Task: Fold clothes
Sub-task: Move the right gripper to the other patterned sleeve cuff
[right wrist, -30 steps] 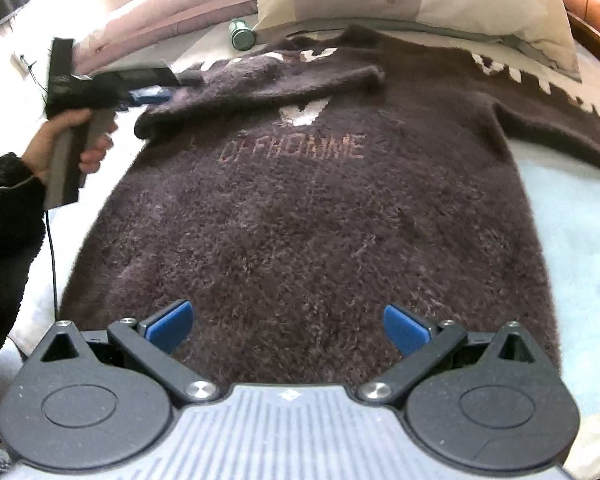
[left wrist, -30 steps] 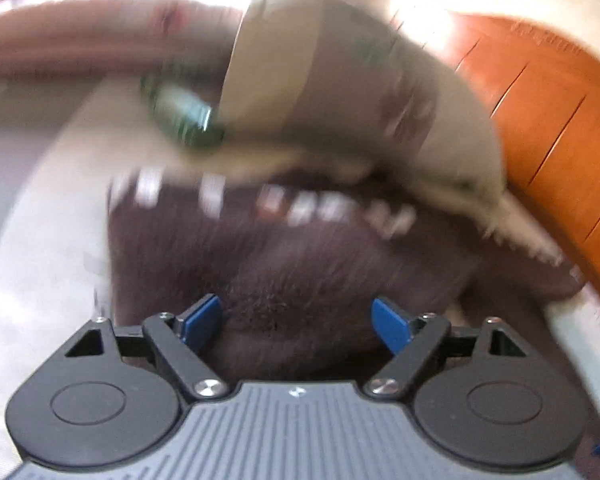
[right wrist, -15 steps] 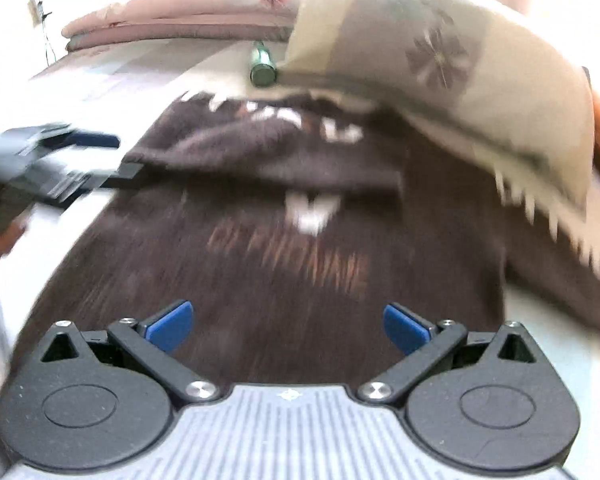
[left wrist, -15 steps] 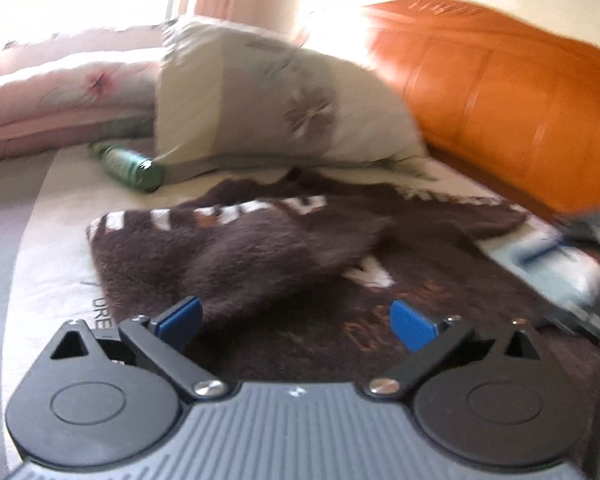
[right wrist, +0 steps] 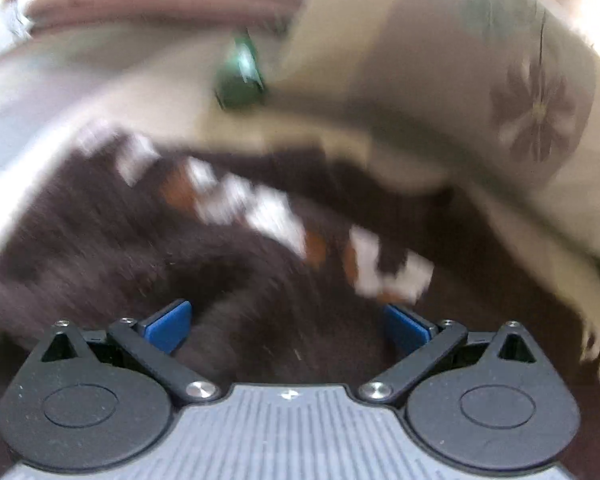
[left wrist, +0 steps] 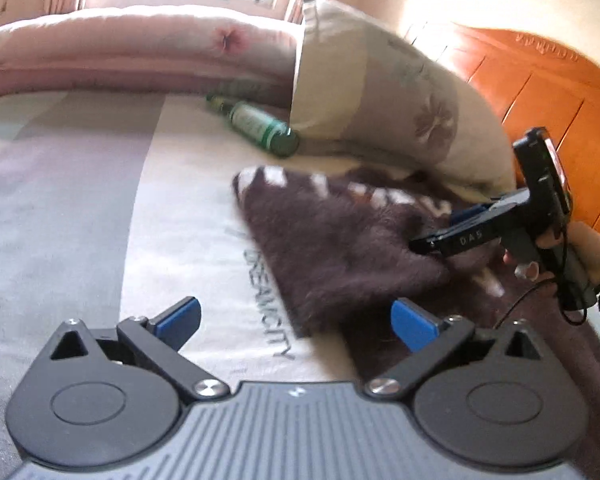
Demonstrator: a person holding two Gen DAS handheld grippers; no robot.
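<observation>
sweater (left wrist: 340, 248): fuzzy dark brown knit with white and orange patches, lying on the bed (left wrist: 80, 200) near its head end, top edge right up against the pillow (left wrist: 380, 92)
fold so far: one sleeve looks already flipped in across the chest, so I'd say one fold done
still to do: the other sleeve and then doubling the body over, as far as I can judge; most of the job is left
left gripper (left wrist: 296, 322): fingers spread wide, nothing between them, hanging over the sheet just beside the sweater's side edge
right gripper (right wrist: 286, 324): fingers also apart, not pinching anything, low over the folded sleeve by the collar; that view is really blurry
right hand (left wrist: 588, 248): wrapped around the gripper handle
other stuff: green bottle (left wrist: 260, 126) lying by the pillow's corner, clear of the sweater
</observation>
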